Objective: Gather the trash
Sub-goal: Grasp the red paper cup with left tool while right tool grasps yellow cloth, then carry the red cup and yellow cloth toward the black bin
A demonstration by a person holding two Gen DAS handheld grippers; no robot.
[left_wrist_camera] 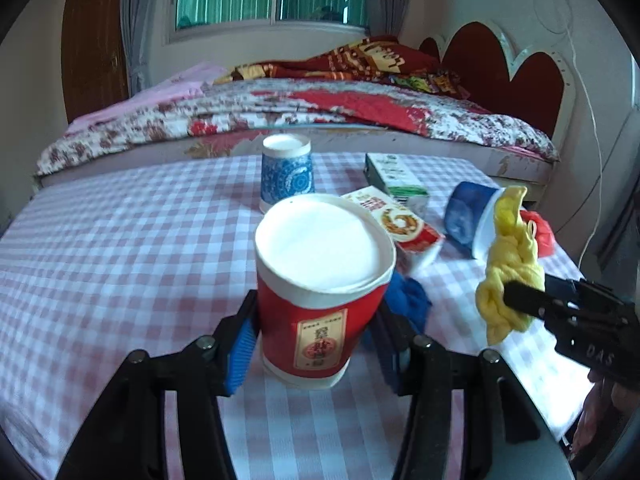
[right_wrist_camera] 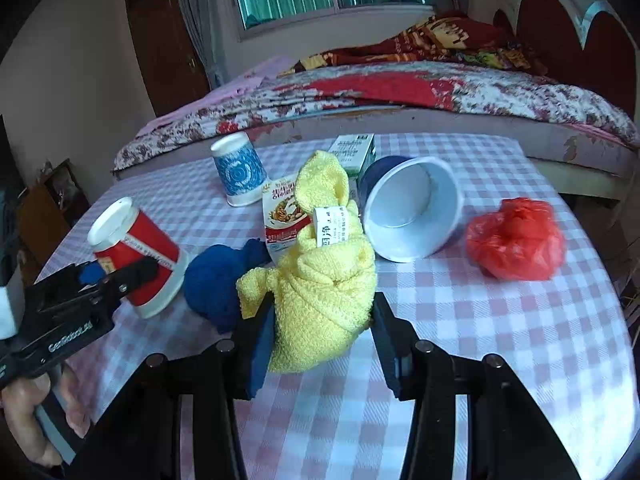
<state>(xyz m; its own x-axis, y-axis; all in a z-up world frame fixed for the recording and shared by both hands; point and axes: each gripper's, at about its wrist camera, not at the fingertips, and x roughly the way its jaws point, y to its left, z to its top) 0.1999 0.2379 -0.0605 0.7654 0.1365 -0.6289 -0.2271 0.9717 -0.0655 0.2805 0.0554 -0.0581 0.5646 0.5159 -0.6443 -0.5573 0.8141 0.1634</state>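
Observation:
My left gripper (left_wrist_camera: 316,306) is shut on a red paper cup (left_wrist_camera: 320,320), held upside down with its white base up. From the right wrist view, that cup (right_wrist_camera: 136,248) hangs tilted above the checked table (right_wrist_camera: 500,340), with the left gripper (right_wrist_camera: 120,276) clamped on its side. My right gripper (right_wrist_camera: 324,302) is shut on a knotted yellow towel (right_wrist_camera: 324,280) with a white label. The left wrist view shows this towel (left_wrist_camera: 508,264) dangling from the right gripper (left_wrist_camera: 520,300) at the table's right side.
On the table lie a blue patterned cup (right_wrist_camera: 239,170) upside down, a blue tub (right_wrist_camera: 412,208) on its side, a red plastic bag (right_wrist_camera: 516,240), a blue cloth (right_wrist_camera: 216,280), a red-and-white carton (left_wrist_camera: 400,224) and a green-and-white box (left_wrist_camera: 396,180). A bed (left_wrist_camera: 280,112) stands behind.

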